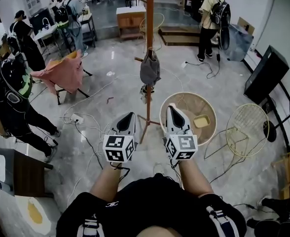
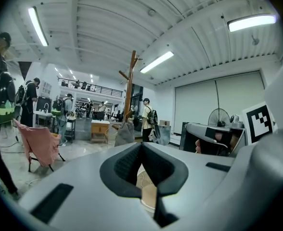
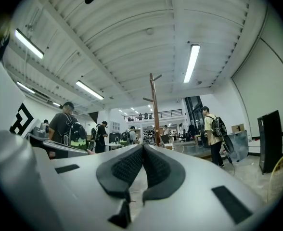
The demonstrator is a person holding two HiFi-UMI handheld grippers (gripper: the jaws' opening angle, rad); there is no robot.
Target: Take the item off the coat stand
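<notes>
One grey garment hung on the single wooden coat stand. The left gripper and right gripper flanked the stand, both pressed together, empty.

My left forearm and right forearm reach forward, bare, side by side. My left gripper points away from me, jaws pressed together on nothing. My right gripper, just beside it, is likewise closed and empty.

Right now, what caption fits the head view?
Shut and empty, left tongs and right tongs face the coat stand with a grey garment hanging.
</notes>
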